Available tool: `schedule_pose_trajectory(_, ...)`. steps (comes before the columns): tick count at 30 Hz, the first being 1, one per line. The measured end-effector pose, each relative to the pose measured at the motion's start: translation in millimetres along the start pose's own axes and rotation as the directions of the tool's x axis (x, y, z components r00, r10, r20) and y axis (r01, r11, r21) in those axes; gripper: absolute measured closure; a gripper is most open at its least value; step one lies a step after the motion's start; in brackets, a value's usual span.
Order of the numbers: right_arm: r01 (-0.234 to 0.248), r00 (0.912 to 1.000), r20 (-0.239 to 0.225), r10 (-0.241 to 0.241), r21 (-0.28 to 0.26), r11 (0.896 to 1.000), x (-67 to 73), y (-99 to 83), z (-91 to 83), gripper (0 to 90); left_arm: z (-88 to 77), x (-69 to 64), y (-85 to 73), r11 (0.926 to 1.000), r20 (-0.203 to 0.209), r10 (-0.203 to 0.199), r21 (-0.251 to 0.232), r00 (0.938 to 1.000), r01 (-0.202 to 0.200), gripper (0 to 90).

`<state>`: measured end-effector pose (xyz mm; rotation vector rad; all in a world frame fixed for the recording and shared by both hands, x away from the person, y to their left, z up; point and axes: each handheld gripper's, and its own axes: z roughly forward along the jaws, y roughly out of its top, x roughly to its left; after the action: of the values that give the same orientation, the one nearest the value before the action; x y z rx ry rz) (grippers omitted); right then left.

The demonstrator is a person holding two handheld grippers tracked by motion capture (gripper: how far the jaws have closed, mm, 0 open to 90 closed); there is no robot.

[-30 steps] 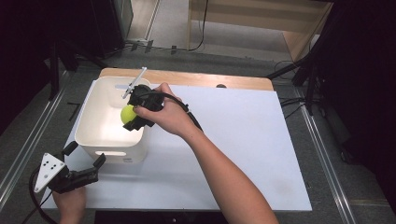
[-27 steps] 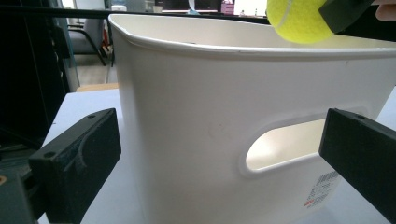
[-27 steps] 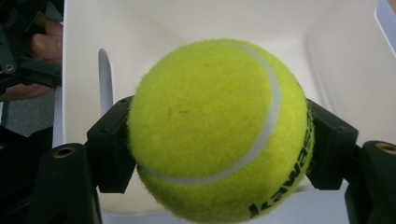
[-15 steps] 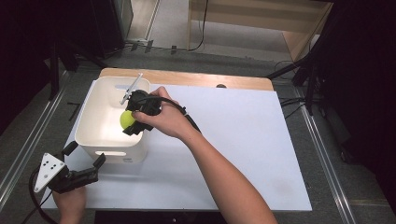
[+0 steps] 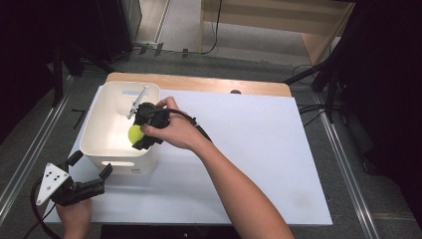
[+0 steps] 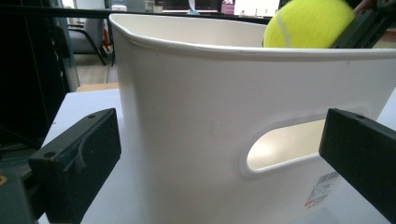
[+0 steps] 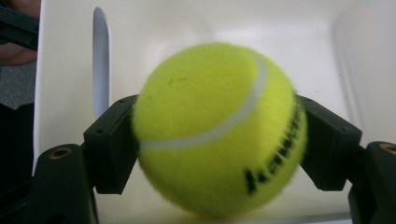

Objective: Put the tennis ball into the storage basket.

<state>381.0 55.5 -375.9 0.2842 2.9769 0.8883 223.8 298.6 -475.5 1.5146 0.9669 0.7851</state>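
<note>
A yellow-green tennis ball (image 5: 133, 133) hangs inside the white plastic bin (image 5: 118, 162), below its rim. My right gripper (image 5: 138, 134) reaches in from the right, and its jaws have just been opening. In the right gripper view the ball (image 7: 210, 116) looks blurred between the two black pads (image 7: 112, 144), which still touch its sides. My left gripper (image 5: 91, 166) rests open on the table at the bin's near left corner. In the left gripper view it faces the bin's wall (image 6: 187, 116) and handle slot (image 6: 285, 144), with nothing between its jaws.
The bin stands at the far left of the white tabletop (image 5: 249, 149). A wooden strip (image 5: 199, 83) runs along the back edge. Metal rails (image 5: 348, 164) flank the table, and cables lie on the floor behind it.
My right hand has moved the ball slightly lower and nearer the bin's near wall. The left gripper has stayed put.
</note>
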Motion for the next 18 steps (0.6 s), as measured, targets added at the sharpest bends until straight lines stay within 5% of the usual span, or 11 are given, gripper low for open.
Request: schedule_pose_trajectory(18,-0.032,0.995,0.092,0.04,-0.078,0.996,1.1,-13.6,-15.4,9.8,0.9,-0.9,-0.1,1.0,-0.001,0.003,-0.001,1.0,-0.003,0.0)
